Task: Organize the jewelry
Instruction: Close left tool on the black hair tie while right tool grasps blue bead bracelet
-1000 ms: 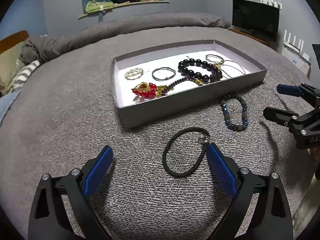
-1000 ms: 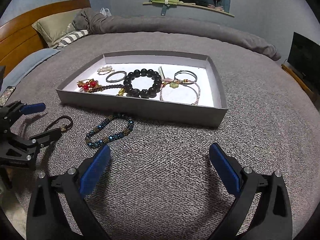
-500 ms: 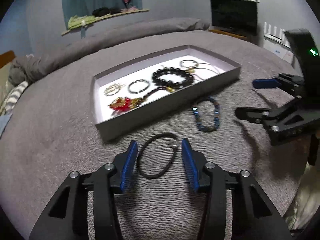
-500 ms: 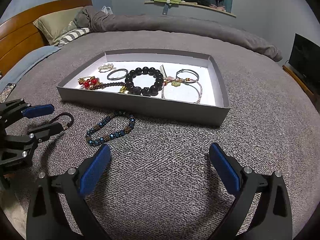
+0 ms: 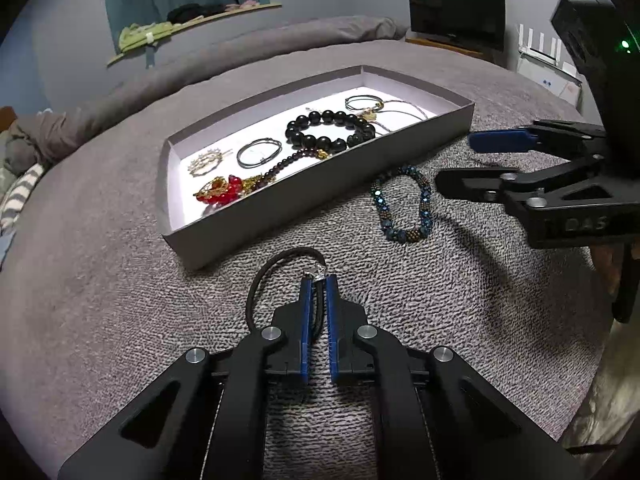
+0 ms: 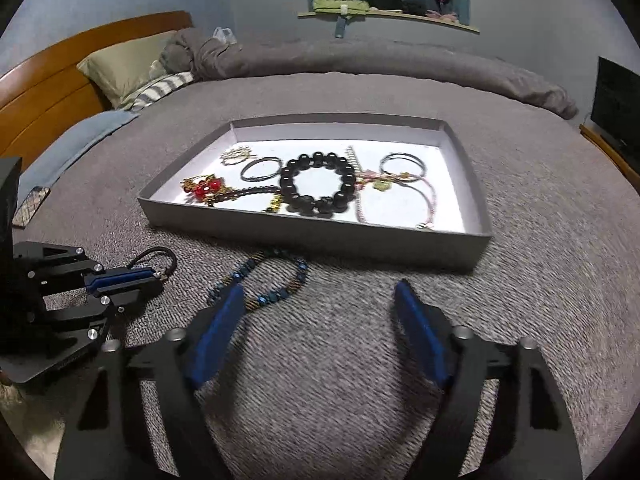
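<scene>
My left gripper (image 5: 317, 280) is shut on a black cord bracelet (image 5: 260, 280) that lies on the grey bed cover just in front of the grey tray (image 5: 256, 216). The bracelet (image 6: 166, 254) and left gripper (image 6: 154, 276) also show in the right wrist view. A blue beaded bracelet (image 5: 402, 204) lies on the cover beside the tray, also seen from the right wrist (image 6: 276, 284). My right gripper (image 6: 320, 296) is open just behind it, empty. The tray (image 6: 316, 236) holds several pieces, including a black bead bracelet (image 6: 318, 184) and a red bead piece (image 6: 204, 188).
The bed cover (image 6: 540, 260) spreads all around the tray. Pillows (image 6: 120, 68) and a wooden headboard (image 6: 48, 92) are at the far left. A phone (image 6: 30, 210) lies at the left. A TV (image 5: 456, 20) stands beyond the bed.
My left gripper moved forward and closed on the black cord bracelet. My right gripper moved forward toward the blue beaded bracelet and narrowed somewhat, still open.
</scene>
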The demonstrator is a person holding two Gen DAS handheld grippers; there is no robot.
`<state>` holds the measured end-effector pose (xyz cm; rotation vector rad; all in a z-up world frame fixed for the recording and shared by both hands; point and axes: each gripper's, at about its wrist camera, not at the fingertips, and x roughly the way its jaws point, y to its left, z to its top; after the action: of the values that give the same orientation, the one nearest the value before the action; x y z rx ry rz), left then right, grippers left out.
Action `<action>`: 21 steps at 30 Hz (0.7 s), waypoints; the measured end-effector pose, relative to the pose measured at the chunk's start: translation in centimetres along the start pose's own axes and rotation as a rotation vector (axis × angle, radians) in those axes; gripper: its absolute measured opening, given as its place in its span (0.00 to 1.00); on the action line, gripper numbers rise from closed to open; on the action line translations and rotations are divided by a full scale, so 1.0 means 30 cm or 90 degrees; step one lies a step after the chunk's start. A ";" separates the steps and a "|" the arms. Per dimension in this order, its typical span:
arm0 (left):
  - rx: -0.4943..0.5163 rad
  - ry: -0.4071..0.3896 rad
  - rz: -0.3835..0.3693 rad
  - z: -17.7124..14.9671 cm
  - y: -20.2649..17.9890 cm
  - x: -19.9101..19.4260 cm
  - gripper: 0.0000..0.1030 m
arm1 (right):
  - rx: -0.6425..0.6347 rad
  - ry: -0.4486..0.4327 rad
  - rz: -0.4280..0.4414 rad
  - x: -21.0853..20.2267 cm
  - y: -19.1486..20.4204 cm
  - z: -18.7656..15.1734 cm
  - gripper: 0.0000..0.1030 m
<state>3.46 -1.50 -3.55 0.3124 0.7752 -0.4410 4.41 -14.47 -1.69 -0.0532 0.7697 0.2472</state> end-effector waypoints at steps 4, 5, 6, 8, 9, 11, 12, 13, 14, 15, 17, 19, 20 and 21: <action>0.003 0.003 0.002 -0.003 -0.003 0.001 0.07 | -0.004 0.022 -0.005 0.053 0.014 0.014 0.42; 0.003 0.003 0.002 -0.003 -0.002 0.003 0.07 | -0.004 0.025 -0.008 0.060 0.016 0.015 0.39; 0.002 0.004 0.001 -0.002 -0.002 0.005 0.07 | -0.002 0.029 -0.007 0.068 0.016 0.017 0.37; 0.001 0.006 -0.001 0.000 0.001 0.011 0.07 | 0.002 0.034 -0.005 0.077 0.019 0.020 0.36; 0.000 0.008 -0.001 -0.001 0.002 0.013 0.07 | 0.002 0.039 -0.005 0.085 0.021 0.021 0.36; 0.000 0.010 -0.001 -0.002 0.003 0.016 0.07 | -0.001 0.047 -0.004 0.099 0.029 0.021 0.32; 0.000 0.011 -0.001 -0.002 0.003 0.017 0.07 | -0.001 0.050 -0.004 0.104 0.031 0.019 0.30; -0.001 0.012 -0.002 -0.003 0.004 0.019 0.07 | -0.002 0.052 -0.004 0.109 0.035 0.018 0.29; 0.000 0.013 -0.001 -0.003 0.003 0.020 0.07 | -0.003 0.056 0.000 0.115 0.039 0.018 0.24; 0.000 0.013 0.000 -0.003 0.003 0.021 0.07 | -0.003 0.058 0.001 0.119 0.042 0.019 0.21; 0.003 0.013 0.002 -0.004 0.001 0.020 0.07 | -0.001 0.059 0.011 0.119 0.045 0.019 0.12; 0.004 0.013 0.003 -0.004 0.000 0.019 0.07 | -0.006 0.057 0.017 0.112 0.051 0.018 0.07; 0.004 0.012 0.003 -0.004 0.001 0.017 0.07 | -0.007 0.053 0.017 0.105 0.051 0.017 0.07; 0.004 0.011 0.003 -0.004 0.001 0.015 0.07 | -0.005 0.051 0.019 0.100 0.049 0.018 0.07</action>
<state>3.70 -1.55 -3.96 0.3238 0.7899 -0.4365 6.50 -12.37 -3.33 -0.0596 0.8496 0.2775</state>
